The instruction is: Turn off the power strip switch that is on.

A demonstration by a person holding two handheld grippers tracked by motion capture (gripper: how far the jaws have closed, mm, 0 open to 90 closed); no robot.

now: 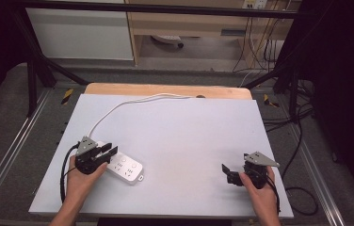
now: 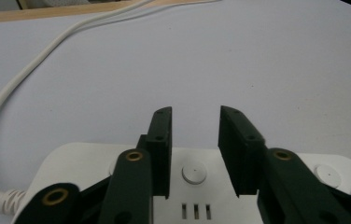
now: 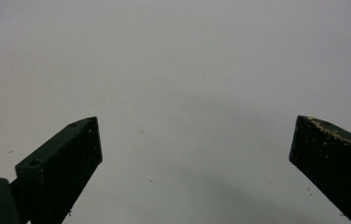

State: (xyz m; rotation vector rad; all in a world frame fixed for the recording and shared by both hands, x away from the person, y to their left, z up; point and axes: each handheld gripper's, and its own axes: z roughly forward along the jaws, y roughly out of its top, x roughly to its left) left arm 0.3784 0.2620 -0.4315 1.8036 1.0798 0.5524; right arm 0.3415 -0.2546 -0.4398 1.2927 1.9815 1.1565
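A white power strip (image 1: 125, 168) lies flat at the near left of the white table top (image 1: 180, 127), its white cord (image 1: 118, 107) curving off to the far edge. My left gripper (image 1: 111, 149) hovers just over the strip's left end, jaws a little apart and gripping nothing. In the left gripper view the strip (image 2: 80, 161) lies under the gripper (image 2: 194, 116), a round white button (image 2: 195, 172) shows through the gap, and the cord (image 2: 24, 74) runs off left. My right gripper (image 1: 227, 173) sits at the near right, open wide over bare table (image 3: 194, 140).
A wooden strip (image 1: 165, 89) borders the table's far edge, where the cord leaves. Black frame bars and loose cables stand beyond the table on both sides. A person's hands come in from the near edge.
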